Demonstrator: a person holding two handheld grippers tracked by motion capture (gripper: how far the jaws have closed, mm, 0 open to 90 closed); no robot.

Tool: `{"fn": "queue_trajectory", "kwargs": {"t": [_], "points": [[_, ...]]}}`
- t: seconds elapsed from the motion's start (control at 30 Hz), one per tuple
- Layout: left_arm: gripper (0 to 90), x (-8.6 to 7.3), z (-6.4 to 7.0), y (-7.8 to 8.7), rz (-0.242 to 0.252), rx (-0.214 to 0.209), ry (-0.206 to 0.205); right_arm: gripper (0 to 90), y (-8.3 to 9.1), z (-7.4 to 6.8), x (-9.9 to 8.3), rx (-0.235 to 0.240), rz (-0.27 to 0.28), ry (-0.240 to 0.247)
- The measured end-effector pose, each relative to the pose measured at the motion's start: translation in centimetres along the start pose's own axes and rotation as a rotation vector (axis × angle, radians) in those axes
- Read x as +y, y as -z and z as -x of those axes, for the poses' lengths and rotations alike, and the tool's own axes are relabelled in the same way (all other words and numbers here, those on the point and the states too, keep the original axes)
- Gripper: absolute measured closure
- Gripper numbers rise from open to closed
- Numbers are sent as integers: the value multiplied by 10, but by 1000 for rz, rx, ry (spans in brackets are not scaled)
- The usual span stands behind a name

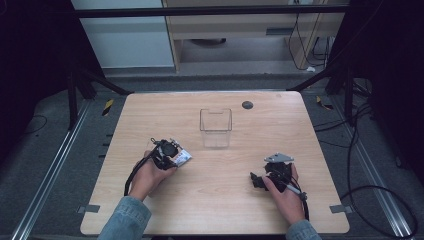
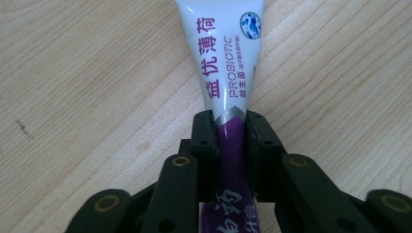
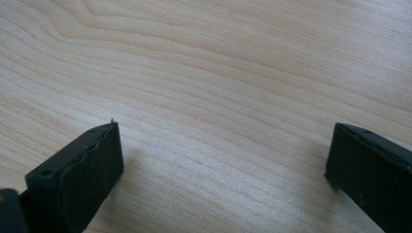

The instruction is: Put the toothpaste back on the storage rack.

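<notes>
My left gripper (image 2: pixel 230 127) is clamped on a soft white-and-purple plastic toothpaste tube (image 2: pixel 227 63), jaws pressing its purple stretch from both sides; the white part fans wider beyond them, printed with purple Chinese characters, the word PROBIOTIC and a small blue round emblem; it lies low over the pale wooden table (image 1: pixel 220 200), near and left of the clear square plastic container (image 1: pixel 216 128); my right gripper (image 3: pixel 223 160), jaws wide apart, rests right of that container, well apart.

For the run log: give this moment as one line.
left gripper: shut on toothpaste tube | right gripper: open, idle | clear box: empty
</notes>
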State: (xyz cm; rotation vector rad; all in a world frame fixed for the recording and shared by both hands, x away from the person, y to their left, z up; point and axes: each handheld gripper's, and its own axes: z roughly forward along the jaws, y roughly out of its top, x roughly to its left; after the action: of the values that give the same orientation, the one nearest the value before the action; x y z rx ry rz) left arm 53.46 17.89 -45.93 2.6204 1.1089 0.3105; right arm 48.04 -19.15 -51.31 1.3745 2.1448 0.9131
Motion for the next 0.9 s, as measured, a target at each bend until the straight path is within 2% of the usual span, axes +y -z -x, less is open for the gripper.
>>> {"fn": "queue_trajectory", "kwargs": {"t": [0.1,0.2,0.33,0.4,0.6,0.8,0.9], "points": [[783,-2,-1,2,19,0,8,4,0,0,0,-1,0,2],[787,-4,-4,22,112,7,40,4,0,0,0,-1,-1,1],[788,2,-3,52,184,47,24,4,0,0,0,-1,-1,1],[788,5,-4,60,216,60,21,4,0,0,0,-1,-1,1],[788,13,-5,73,268,65,27,4,0,0,0,-1,0,2],[789,18,-5,78,301,63,35,4,0,0,0,-1,-1,1],[790,22,-1,80,312,59,26,4,0,0,0,1,-3,-4]]}}
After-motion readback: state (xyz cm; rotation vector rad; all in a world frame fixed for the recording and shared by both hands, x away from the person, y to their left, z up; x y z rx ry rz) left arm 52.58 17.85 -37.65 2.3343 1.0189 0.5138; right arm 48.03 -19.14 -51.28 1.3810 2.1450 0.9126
